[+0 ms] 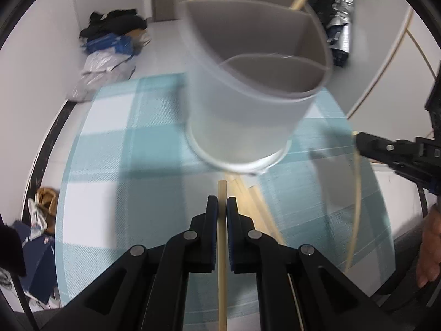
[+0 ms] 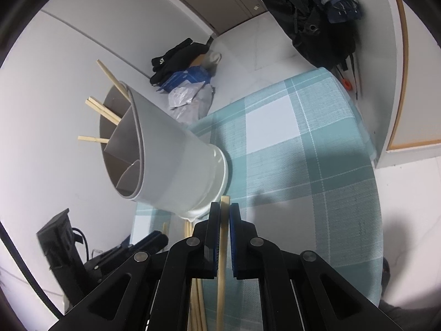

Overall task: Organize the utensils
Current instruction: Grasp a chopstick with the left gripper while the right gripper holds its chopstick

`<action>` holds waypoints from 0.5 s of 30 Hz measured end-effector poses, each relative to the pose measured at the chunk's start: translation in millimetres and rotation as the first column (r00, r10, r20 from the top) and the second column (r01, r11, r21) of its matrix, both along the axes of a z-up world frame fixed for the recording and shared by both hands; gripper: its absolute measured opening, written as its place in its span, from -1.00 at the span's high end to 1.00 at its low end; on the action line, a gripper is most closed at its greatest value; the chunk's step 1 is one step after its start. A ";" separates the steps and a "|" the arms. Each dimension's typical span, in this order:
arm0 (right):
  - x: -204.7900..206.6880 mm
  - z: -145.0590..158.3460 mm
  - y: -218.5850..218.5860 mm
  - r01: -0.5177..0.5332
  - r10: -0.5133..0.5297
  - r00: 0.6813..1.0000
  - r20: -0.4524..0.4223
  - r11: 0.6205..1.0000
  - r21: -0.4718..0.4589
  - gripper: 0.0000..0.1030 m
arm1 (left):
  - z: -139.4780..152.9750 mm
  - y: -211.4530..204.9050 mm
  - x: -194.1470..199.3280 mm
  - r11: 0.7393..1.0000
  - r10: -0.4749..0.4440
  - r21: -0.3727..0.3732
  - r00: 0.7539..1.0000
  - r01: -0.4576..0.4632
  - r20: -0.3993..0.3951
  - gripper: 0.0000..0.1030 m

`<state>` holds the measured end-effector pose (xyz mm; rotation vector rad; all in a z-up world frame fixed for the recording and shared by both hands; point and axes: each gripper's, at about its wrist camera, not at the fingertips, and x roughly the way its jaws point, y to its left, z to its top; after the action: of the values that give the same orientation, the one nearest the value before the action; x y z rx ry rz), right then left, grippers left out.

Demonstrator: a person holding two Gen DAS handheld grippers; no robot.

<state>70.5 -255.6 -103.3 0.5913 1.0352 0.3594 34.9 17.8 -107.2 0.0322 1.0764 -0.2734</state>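
Note:
A grey-white utensil holder (image 1: pixel 248 104) with divided compartments stands on the teal-and-white checked tablecloth (image 1: pixel 132 143), blurred in the left wrist view. Several wooden chopsticks (image 2: pixel 104 110) stick out of its far compartments. My left gripper (image 1: pixel 222 201) is shut on a single chopstick (image 1: pixel 222 275), just in front of the holder's base. My right gripper (image 2: pixel 224 207) is shut on another chopstick (image 2: pixel 220 289), close to the holder (image 2: pixel 171 165). Loose chopsticks (image 1: pixel 248 193) lie on the cloth by the base. The right gripper (image 1: pixel 361 142) shows at the right edge, and the left gripper (image 2: pixel 161 238) at lower left.
Bags and dark clothes (image 1: pixel 110 44) are piled on the floor by the wall. A dark backpack (image 2: pixel 317 13) sits beyond the table's far end. Shoes (image 1: pixel 44 204) lie on the floor at left. A person's hand (image 1: pixel 430 248) is at the right edge.

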 end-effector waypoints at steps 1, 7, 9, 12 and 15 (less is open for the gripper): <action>-0.4 0.3 1.1 0.000 0.000 1.000 0.001 1.000 -0.002 0.89 | -5.9 -7.0 7.1 1.000 0.012 0.001 1.000 -0.012 -0.008 0.94; -0.9 0.1 7.6 -0.005 0.005 1.000 0.001 1.000 -0.009 0.89 | -24.4 6.8 30.9 0.997 0.077 -0.019 0.992 -0.080 -0.101 0.89; -0.4 0.4 9.5 -0.010 0.010 1.000 0.003 1.000 -0.014 0.89 | -24.9 4.2 34.9 0.997 0.077 0.012 0.992 -0.076 -0.097 0.83; 0.6 0.1 11.4 -0.011 0.011 1.000 0.003 1.000 -0.022 0.89 | -25.8 -2.4 39.4 0.998 0.063 0.020 0.994 -0.062 -0.093 0.61; 0.5 -0.2 10.9 -0.011 0.012 1.000 0.003 1.000 -0.024 0.89 | -27.9 -7.0 41.6 0.998 0.050 0.033 0.995 -0.048 -0.085 0.39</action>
<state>71.0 -244.7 -103.5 0.5636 1.0394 0.3575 76.5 10.9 -135.2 0.0216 1.1656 -0.2157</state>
